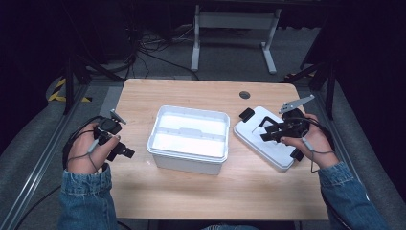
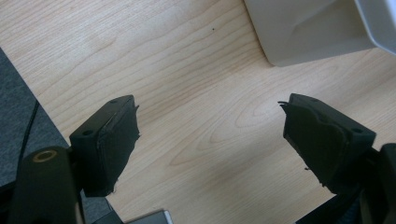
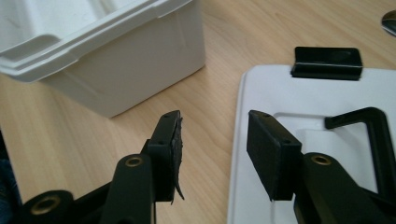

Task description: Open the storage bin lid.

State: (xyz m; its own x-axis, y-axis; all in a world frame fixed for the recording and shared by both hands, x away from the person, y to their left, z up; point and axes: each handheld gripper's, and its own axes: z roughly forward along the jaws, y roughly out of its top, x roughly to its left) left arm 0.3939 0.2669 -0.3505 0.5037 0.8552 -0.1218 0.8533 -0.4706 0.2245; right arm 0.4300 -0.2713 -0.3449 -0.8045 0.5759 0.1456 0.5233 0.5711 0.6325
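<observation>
Lid [image 1: 268, 139] lying flat beside open box [image 1: 187, 139] is being approached by right gripper [image 3: 212, 154], jaws apart and empty; left gripper [image 2: 210, 140], likewise open, is being held idle; gripping the lid's edge is judged next.

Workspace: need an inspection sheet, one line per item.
Surface: wooden table, bare around the job's things; round grommet near the far edge.
Job's things: white bin open at mid table; white lid lying flat to its right, black handle and black latch on it.
Clutter: nothing seen.
Grippers: left gripper open over bare wood, nothing between the jaws; right gripper open over the lid's near edge, gripping nothing.
Cables: one trails from each gripper; a tangle on the floor beyond.
Surroundings: white frame on grey floor, dark room.
</observation>
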